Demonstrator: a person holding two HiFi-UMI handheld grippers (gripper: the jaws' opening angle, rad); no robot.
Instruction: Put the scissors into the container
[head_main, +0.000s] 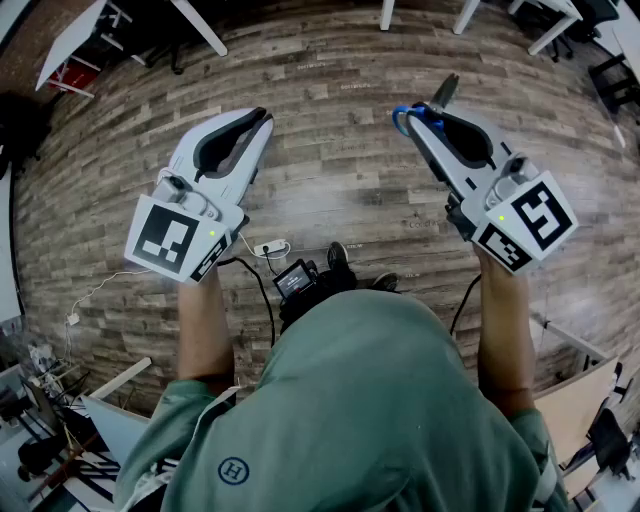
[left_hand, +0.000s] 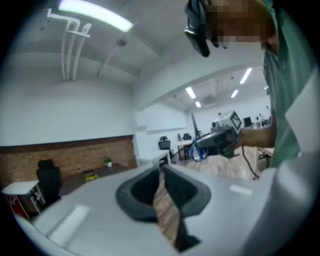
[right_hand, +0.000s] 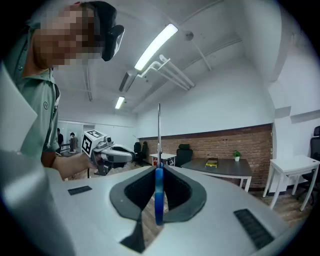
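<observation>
Two grippers are up in the air here, both held out past the person's green shirt (head_main: 370, 400), with just wood floor (head_main: 340, 190) under them. The right gripper (head_main: 425, 112) is out ahead of the shirt on the right side, and it's got the scissors (right_hand: 159, 195) pinched between its jaws. In the right gripper view you're looking at them edge-on: the blue handle loop is squeezed between the dark pads, and the thin metal blade pokes straight up past the jaw tips. From the head view the blue loop sticks out on the side facing the other gripper, and the blade tip points away from the shirt.

The left gripper (head_main: 262, 122) is ahead of the shirt on the left, well apart from the right one and about as far out. Its jaws are pressed together at the tips with nothing in them; you only see a sliver of floor planks through the slot behind the tips.

Down on the floor just beyond the shirt there's a white plug (head_main: 268, 247) with a cable trailing off to the left, plus a small black device (head_main: 295, 280) right next to it. White table legs (head_main: 200, 28) stand farther out.
</observation>
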